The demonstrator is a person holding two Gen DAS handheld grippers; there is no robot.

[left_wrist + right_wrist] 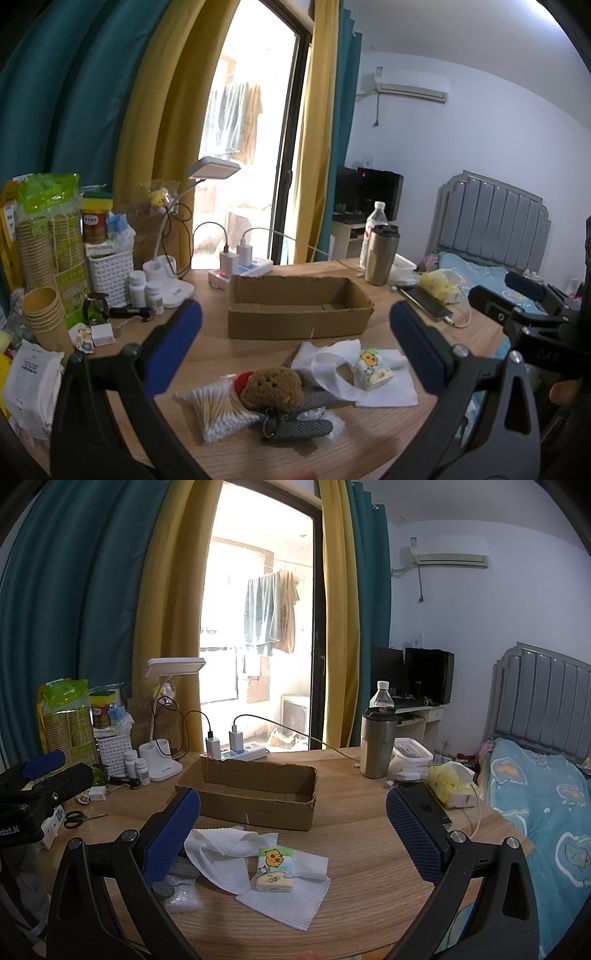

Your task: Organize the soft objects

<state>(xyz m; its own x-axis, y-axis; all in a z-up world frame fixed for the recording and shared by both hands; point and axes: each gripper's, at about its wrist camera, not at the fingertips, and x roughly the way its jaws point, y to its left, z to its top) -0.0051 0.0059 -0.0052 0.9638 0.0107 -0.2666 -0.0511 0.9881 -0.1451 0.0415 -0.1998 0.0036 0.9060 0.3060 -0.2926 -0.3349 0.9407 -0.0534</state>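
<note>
Nothing sorted yet: cardboard box (299, 306) sits empty. Plush (273, 387), swab bag (218, 406), tissue pack (273, 867) & towels (221, 849) lie on desk (369, 904) in front of it. My left gripper (295, 347) & right gripper (291, 830) gape wide, holding nothing.

Wooden table (369, 867), light grain. Bearing: open cardboard box (255, 801); white paper towels (288, 897) (tissue pack (272, 869) on top); cotton swabs (218, 410); plush bear (271, 389); steel tumbler (377, 744); power strip (243, 753); scissors (79, 818).
</note>
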